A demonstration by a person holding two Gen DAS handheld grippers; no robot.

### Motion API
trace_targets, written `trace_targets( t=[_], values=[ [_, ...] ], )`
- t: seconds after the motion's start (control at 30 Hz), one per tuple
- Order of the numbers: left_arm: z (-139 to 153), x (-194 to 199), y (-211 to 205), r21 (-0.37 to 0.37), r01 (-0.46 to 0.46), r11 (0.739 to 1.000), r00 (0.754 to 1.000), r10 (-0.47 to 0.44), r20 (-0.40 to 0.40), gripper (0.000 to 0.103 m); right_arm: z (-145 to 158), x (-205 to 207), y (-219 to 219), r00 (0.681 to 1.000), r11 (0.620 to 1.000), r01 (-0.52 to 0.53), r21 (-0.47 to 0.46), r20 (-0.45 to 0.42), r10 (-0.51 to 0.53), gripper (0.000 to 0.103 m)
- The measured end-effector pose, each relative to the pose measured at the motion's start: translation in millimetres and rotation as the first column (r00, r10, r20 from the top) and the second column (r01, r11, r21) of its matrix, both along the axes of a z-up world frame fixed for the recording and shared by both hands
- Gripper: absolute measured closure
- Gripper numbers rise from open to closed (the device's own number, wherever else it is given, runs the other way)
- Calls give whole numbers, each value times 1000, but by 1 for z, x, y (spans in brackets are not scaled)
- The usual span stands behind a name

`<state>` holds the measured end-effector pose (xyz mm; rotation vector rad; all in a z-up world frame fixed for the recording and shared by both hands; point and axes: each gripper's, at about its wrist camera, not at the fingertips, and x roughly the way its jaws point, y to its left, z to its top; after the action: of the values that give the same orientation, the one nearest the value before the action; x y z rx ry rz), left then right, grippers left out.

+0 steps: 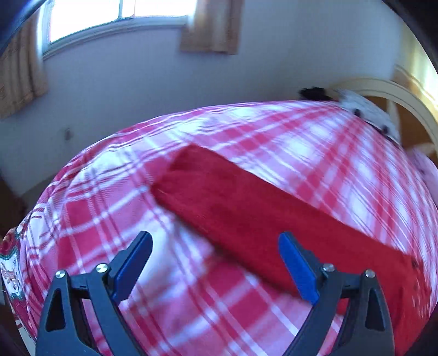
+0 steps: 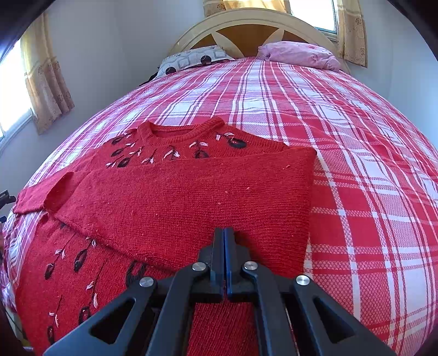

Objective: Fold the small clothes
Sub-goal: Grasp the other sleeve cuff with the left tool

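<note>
Pinning the folded red sweater [image 2: 178, 197] flat with your pressed-together right gripper [image 2: 224, 232], you are bringing the spread left gripper [image 1: 216, 263] toward its sleeve [image 1: 246, 208].

Coarse matt knit wool on red sweater [image 2: 175, 197], woven checked cotton bedspread [image 2: 356, 164], glossy painted wooden headboard [image 2: 246, 19]

No writing, label, brand, number or sign can be read in either view. The sweater [image 2: 175, 197] bears only stitched flower shapes, the bedspread [image 2: 342, 142] only a plaid, and the grey pillow [image 2: 191, 59] only circles and squares. A patterned cloth [image 1: 11, 263] at the left edge of the left view is too blurred to tell.
</note>
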<state>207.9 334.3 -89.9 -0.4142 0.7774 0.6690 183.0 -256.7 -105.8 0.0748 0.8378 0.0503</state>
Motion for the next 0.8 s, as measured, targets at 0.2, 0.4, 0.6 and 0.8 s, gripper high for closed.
trace_targets(
  t=[0.2,0.4,0.6,0.8],
  values=[
    [-34,26,42,-153,-108,982,992,97,-81,7,0,1,5,1000,999,-4,-39,-7,4,102],
    [-35,42,46,-94,-146,985,987,139,-77,9,0,2,5,1000,1000,-1,-21,-7,1,102],
    [-33,48,40,-27,-99,995,994,97,-46,69,-1,2,4,1000,1000,-1,-31,-5,1,102],
    [-26,57,34,-8,-53,999,997,52,-50,89,-1,1,3,1000,1000,2,-14,-2,-2,102]
  ],
)
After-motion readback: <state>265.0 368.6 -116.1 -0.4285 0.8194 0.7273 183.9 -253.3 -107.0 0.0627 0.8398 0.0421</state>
